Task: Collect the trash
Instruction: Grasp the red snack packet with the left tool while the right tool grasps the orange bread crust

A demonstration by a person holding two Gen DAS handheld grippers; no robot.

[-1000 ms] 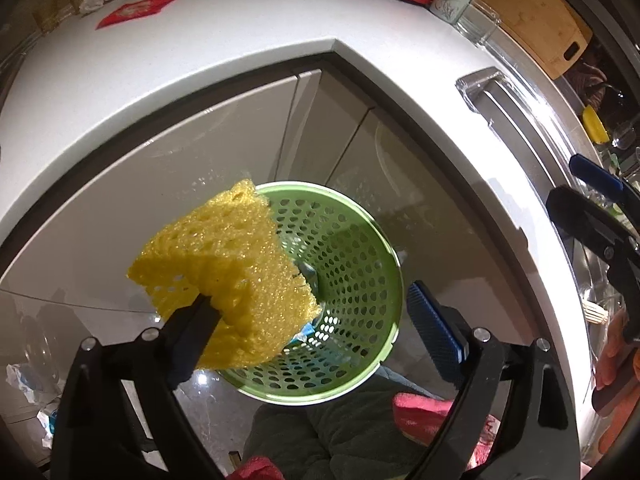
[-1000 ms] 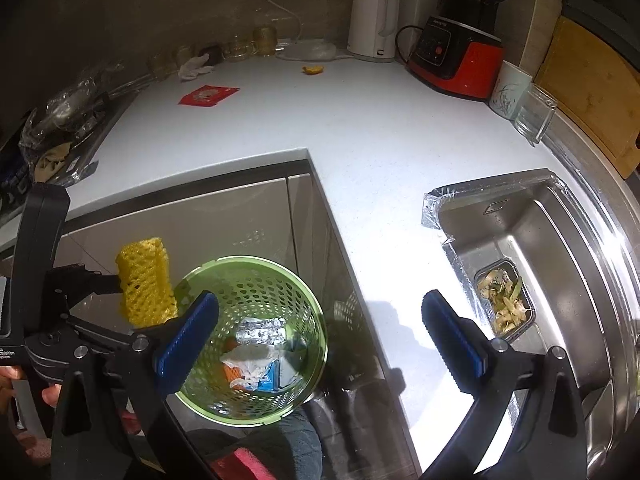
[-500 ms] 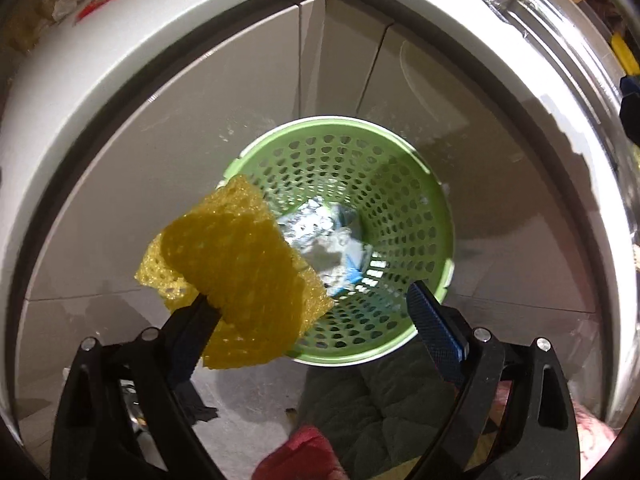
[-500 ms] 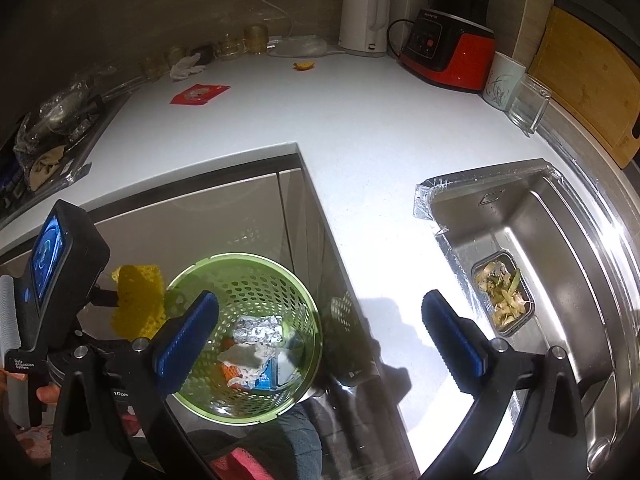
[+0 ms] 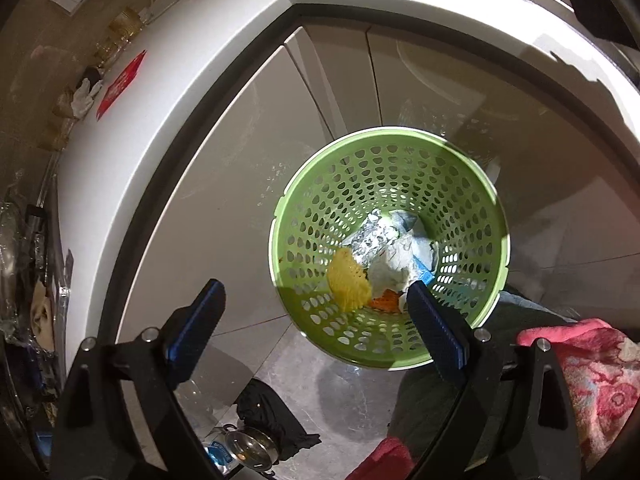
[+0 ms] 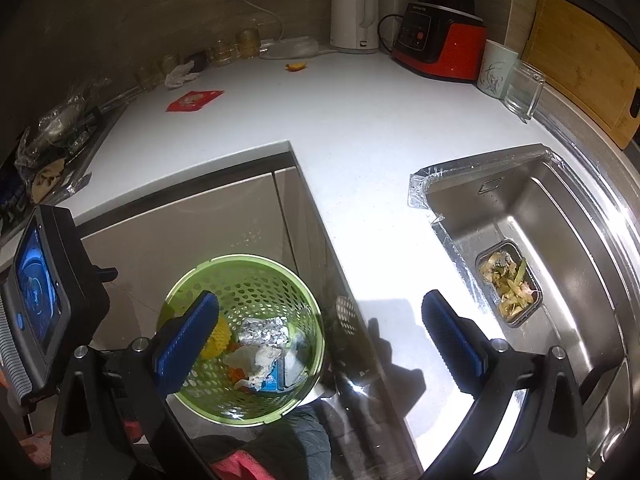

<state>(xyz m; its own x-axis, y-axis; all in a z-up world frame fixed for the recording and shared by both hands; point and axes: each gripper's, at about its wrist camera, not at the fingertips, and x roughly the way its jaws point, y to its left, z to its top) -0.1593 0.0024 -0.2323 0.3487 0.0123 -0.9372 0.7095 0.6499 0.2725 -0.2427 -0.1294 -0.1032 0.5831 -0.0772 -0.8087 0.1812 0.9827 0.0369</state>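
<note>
Left wrist view: left gripper (image 5: 314, 312) spread wide, empty, above green basket (image 5: 486, 184); yellow foam net (image 5: 348, 285) lies inside beside foil (image 5: 370, 240). Right wrist view alone shows right gripper (image 6: 320, 330) wide, sink (image 6: 560, 216), red packet (image 6: 195, 100).

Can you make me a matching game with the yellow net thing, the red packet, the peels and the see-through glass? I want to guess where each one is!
Things:
1. yellow foam net
2. red packet
3. vegetable peels
4. clear glass

Places:
A. lying flat on the white counter, near the jars
B. in the little strainer tray inside the sink
C. inside the green basket with the foil and paper
D. standing next to the white cup, by the cutting board

Pairs: 1-C, 2-A, 3-B, 4-D
</note>
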